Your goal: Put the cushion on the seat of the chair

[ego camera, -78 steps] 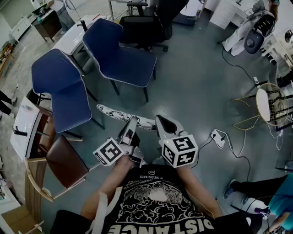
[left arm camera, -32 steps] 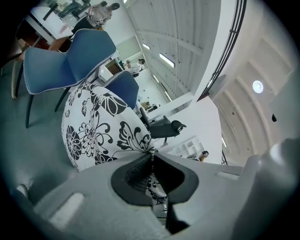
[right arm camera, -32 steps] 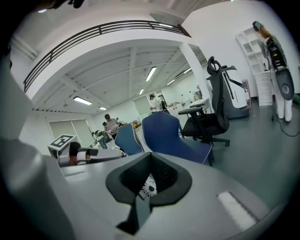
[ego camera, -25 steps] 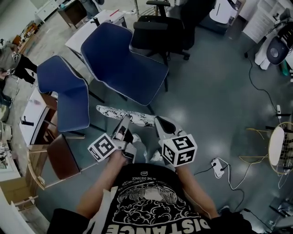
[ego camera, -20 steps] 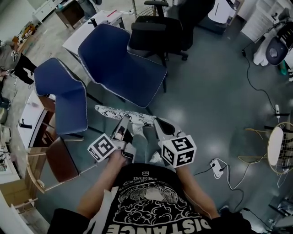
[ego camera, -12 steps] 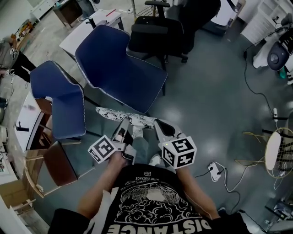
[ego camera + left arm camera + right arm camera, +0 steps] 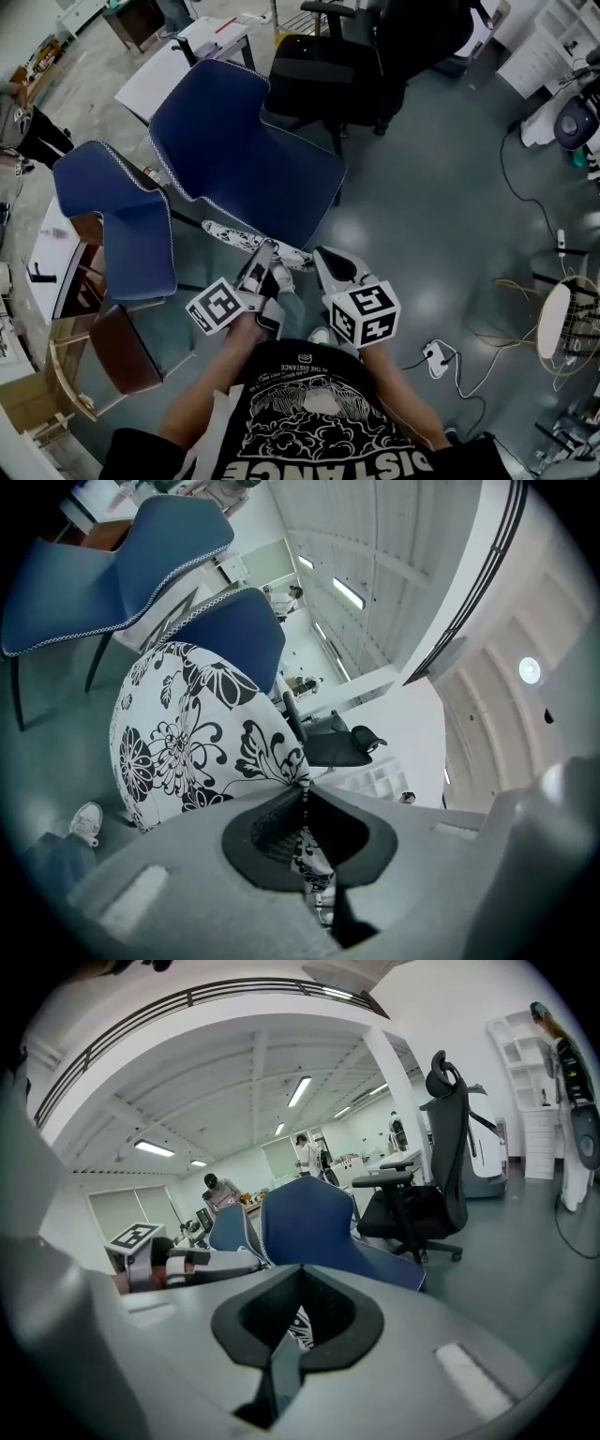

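Note:
The cushion [image 7: 242, 239] is flat, white with a black flower print, and hangs edge-on in front of me just before the blue chair's seat [image 7: 281, 183]. My left gripper [image 7: 267, 253] is shut on its near edge, and in the left gripper view the printed face [image 7: 187, 733] fills the space beyond the jaws. My right gripper [image 7: 321, 257] is shut on the same edge further right; a strip of the print [image 7: 300, 1328] shows between its jaws. The blue chair [image 7: 323, 1227] stands straight ahead in the right gripper view.
A second blue chair [image 7: 117, 211] stands to the left, with a wooden chair with a brown seat [image 7: 117, 352] nearer me. A black office chair [image 7: 328, 66] is behind the blue one, beside a white table [image 7: 173, 70]. A power strip [image 7: 434, 354] and cables lie on the floor at right.
The blue chair has come closer and now lies right beyond the cushion. Both grippers keep their hold on the cushion, carried forward with me.

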Demonstrator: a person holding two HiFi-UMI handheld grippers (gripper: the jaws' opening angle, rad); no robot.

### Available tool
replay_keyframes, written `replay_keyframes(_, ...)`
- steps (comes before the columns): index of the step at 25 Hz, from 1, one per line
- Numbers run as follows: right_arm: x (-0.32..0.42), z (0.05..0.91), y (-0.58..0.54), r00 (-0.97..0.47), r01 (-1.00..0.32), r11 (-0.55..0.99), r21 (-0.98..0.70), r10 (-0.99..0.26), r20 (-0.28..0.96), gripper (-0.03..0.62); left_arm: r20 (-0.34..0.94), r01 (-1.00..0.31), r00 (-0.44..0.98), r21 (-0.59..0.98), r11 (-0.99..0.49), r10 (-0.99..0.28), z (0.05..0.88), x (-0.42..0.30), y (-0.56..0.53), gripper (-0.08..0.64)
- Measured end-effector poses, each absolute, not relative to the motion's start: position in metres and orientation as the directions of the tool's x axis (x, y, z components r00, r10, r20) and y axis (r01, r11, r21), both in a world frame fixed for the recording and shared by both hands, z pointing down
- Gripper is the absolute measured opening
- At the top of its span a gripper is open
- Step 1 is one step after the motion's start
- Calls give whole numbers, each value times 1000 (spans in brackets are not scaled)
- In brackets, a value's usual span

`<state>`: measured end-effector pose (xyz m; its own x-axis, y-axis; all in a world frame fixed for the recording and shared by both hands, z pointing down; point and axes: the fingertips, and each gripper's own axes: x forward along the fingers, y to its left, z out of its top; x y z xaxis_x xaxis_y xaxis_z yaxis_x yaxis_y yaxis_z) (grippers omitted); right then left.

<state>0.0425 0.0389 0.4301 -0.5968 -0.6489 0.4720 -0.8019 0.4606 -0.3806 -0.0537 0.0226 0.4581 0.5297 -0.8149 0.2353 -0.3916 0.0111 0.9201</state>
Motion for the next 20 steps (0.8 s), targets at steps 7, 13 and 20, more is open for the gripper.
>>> replay_keyframes(7, 36, 428, -1, -558, -829, 427, -360, -667, 493, -1, 229, -374, 579, 927, -6, -782, 461, -54, -24, 9)
replay_keyframes(13, 25, 425, -32, -525, -851, 399, -342, -682, 510, -2, 219, -348, 619, 938, -13, -754, 463, -58, -64, 9)
replay_keyframes(20, 10, 427, -58, -491, -871, 388, -301, -684, 539, -2, 189, -304, 650, 953, -24, -736, 470, -66, -100, 10)
